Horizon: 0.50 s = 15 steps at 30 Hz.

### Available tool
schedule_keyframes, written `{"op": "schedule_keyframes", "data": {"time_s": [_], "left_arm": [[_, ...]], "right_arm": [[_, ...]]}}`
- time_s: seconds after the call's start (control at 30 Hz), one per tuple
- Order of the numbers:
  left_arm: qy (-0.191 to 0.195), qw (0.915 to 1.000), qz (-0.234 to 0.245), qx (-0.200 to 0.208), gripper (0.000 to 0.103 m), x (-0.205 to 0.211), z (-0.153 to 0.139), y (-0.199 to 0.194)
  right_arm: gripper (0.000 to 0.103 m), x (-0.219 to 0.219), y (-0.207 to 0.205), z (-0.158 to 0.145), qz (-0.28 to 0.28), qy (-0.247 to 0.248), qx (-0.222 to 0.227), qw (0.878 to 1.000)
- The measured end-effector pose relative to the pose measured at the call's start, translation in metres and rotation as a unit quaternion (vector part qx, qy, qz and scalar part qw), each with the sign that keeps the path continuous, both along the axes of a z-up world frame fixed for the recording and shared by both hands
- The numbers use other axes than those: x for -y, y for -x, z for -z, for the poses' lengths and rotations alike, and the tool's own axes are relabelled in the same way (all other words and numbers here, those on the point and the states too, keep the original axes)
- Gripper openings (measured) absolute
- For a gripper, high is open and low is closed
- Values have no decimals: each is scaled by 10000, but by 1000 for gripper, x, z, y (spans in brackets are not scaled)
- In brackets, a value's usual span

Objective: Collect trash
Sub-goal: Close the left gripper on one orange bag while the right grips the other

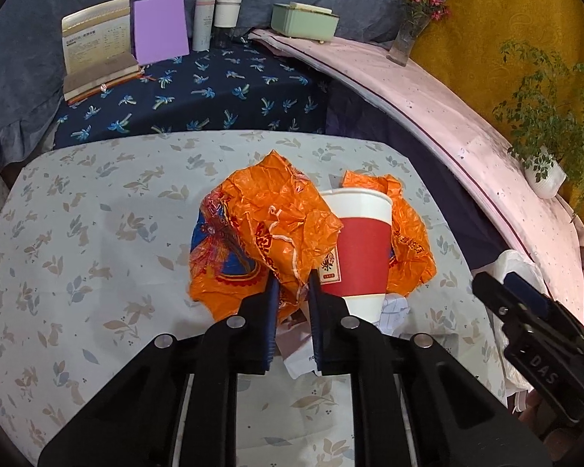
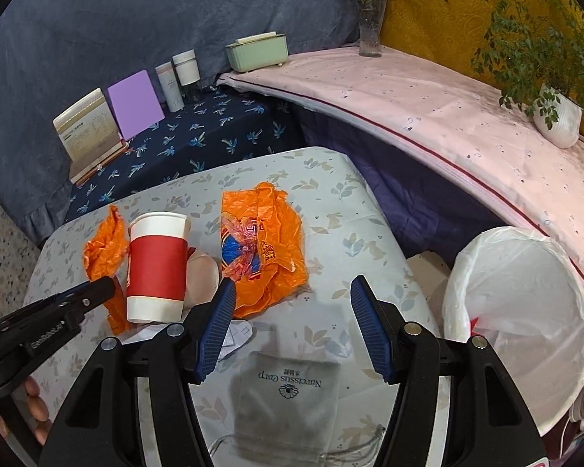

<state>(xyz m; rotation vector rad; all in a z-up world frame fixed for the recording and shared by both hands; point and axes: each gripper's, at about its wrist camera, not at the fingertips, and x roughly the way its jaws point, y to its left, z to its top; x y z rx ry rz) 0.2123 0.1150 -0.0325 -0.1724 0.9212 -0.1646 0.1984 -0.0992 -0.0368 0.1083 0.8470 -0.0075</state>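
Note:
Two crumpled orange plastic bags flank an upright red-and-white paper cup (image 1: pixel 364 249) (image 2: pixel 157 268) on the leaf-print table. My left gripper (image 1: pixel 294 282) is shut on the near edge of the bigger orange bag (image 1: pixel 253 229), just left of the cup. In the right wrist view that gripper (image 2: pixel 105 286) comes in from the left, over the same bag (image 2: pixel 105 245). The other orange bag (image 1: pixel 408 249) (image 2: pixel 264 257) lies to the right of the cup. My right gripper (image 2: pixel 292 299) (image 1: pixel 498 292) hangs open above the table with nothing between its fingers. A grey drawstring pouch (image 2: pixel 288 401) lies under it.
Crumpled white paper (image 1: pixel 393 311) (image 2: pixel 237 334) lies by the cup's base. A bin with a white liner (image 2: pixel 525 311) stands off the table's right edge. Behind are a dark palm-print table (image 1: pixel 214 93) with books and bottles, and a pink shelf (image 2: pixel 408 109) with plants.

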Motion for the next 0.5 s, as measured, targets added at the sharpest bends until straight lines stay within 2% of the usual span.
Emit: {"op": "schedule_keyframes", "data": {"time_s": [0.33,0.5], "left_arm": [[57,9994,-165,307,13,-14,-26,-5],[73,9992,-213,319,13,-18,-27,-13]], "right_arm": [[57,-10,-27,24,-59,-13,-219,9997],[53,-9,-43,39,-17,-44,-366,9993]]}}
